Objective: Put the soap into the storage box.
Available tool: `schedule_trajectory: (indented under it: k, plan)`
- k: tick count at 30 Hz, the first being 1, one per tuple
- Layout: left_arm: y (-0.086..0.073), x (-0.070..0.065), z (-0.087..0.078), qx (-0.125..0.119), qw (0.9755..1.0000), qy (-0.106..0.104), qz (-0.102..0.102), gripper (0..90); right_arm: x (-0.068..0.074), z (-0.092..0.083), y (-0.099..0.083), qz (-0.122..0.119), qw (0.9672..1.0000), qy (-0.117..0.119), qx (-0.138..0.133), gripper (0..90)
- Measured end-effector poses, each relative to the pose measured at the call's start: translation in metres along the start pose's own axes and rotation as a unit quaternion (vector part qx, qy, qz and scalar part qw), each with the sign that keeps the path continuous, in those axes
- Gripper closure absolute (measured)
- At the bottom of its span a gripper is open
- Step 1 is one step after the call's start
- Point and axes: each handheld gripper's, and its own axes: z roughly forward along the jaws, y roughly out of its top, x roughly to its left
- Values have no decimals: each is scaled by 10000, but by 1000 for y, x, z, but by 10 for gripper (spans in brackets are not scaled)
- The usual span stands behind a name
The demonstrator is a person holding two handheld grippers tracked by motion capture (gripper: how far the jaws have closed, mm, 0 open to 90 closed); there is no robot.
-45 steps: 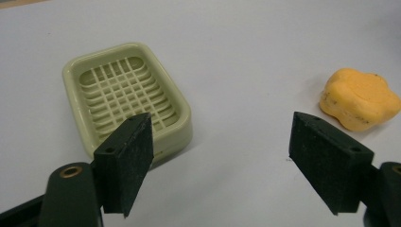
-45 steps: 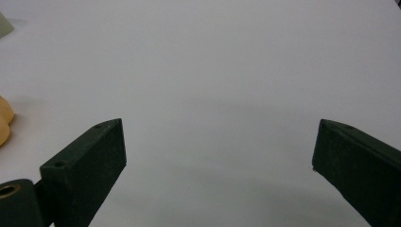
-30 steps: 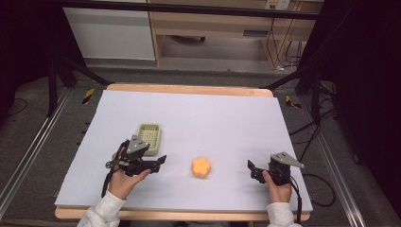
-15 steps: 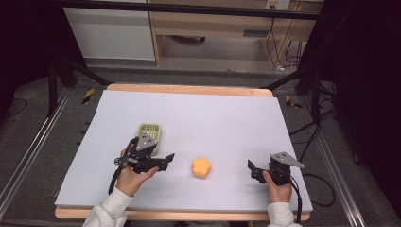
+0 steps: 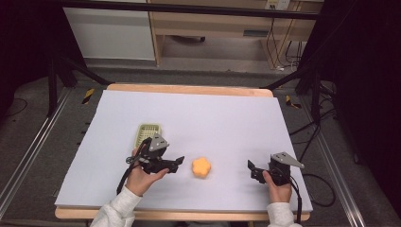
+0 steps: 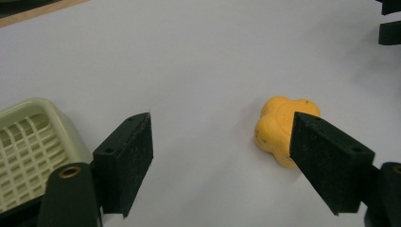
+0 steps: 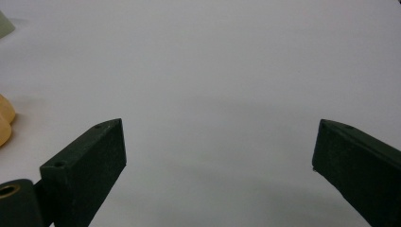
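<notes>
High view: a white table (image 5: 198, 113) with a wooden edge is seen from above, and 2 hand-held grippers are brought in from the near side. The left gripper (image 5: 178, 164) is held low over the table, its jaws pointed toward an orange flower-shaped piece (image 5: 201, 167) that lies just beside their tips; no contact between them can be made out. A pale green slotted tray (image 5: 147, 134) is set just behind that gripper, close to the hand (image 5: 142, 176) that grips it. The right gripper (image 5: 251, 169) is held well apart from the orange piece, near the table's right front corner, with its jaws aimed leftward across the bare surface.

Left gripper view: the 2 black jaws are spread wide, so the tool is released and nothing is grasped. The orange flower-shaped piece (image 6: 279, 130) is seen lying flat on the white surface, partly covered by the right-hand jaw, while the bare table is shown in the gap between the jaws. The pale green slotted tray (image 6: 33, 142) is seen at the lower left, behind the other jaw.

Right gripper view: the jaws are likewise spread wide and nothing is held between them. A rounded edge of the orange flower-shaped piece (image 7: 5, 120) is caught at the left border, resting on the table.
</notes>
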Motion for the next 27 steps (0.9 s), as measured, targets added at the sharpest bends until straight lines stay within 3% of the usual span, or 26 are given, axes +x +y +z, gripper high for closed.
schedule_trajectory:
  k: [27]
  plan:
    - [9, -29, 33, 472, 9978, -253, 382, 176, 0, 0, -1, 24, 10000, 33, 26, 40]
